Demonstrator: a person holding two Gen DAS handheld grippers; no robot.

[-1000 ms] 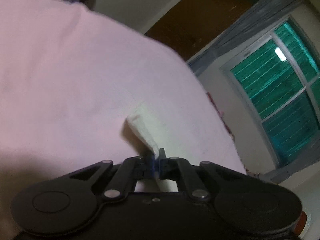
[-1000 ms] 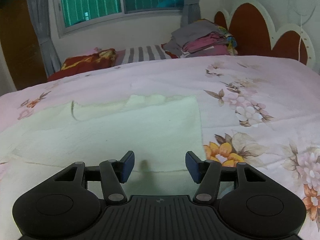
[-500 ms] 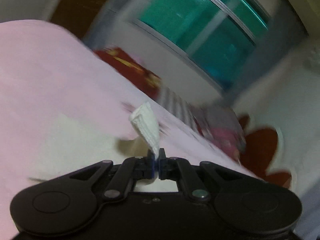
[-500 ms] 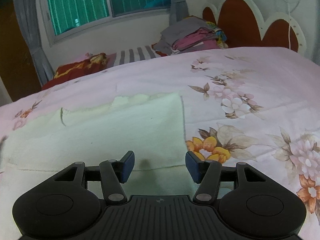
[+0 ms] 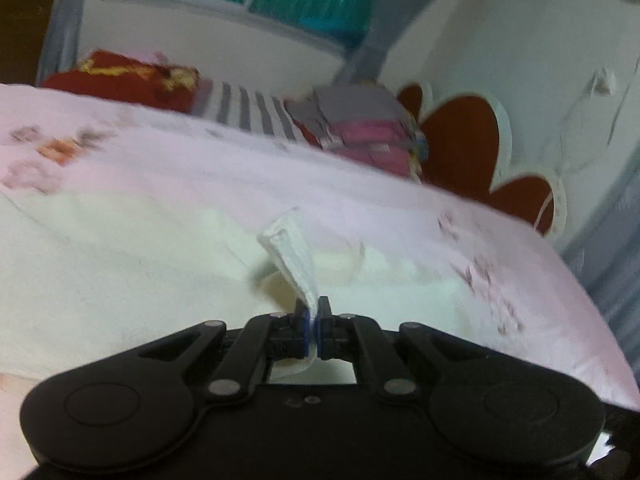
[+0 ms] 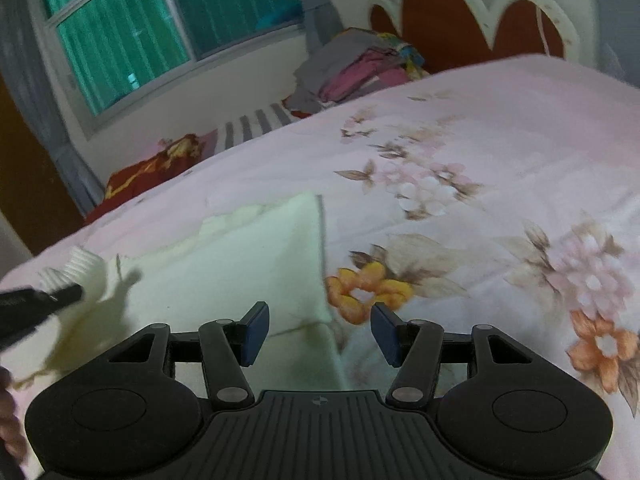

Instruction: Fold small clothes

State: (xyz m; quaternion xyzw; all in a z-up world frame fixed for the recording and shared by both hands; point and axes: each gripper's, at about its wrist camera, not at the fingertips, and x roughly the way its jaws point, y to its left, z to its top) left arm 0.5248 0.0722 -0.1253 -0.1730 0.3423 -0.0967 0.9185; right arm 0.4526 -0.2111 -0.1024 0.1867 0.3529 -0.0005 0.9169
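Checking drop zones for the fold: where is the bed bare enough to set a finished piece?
Free: the floral bedspread right of the cream garment, up to the headboard. Crowded: the far edge, with a clothes pile and red pillow; the left tool grips the garment's cuff.

Green-curtained window point(image 6: 120, 40), scalloped headboard point(image 6: 460, 20)

Nothing readable anywhere in these shots, no words, labels, brand names or numbers. The closest thing to a sign is a tiny round crosshair-style mark moulded into the ribbed black plastic body of the right gripper point(image 6: 319, 334), and it carries no letters. A few small embossed circles sit on the smooth black body of the left gripper point(image 5: 313, 322), too blurred to tell whether they're anything.
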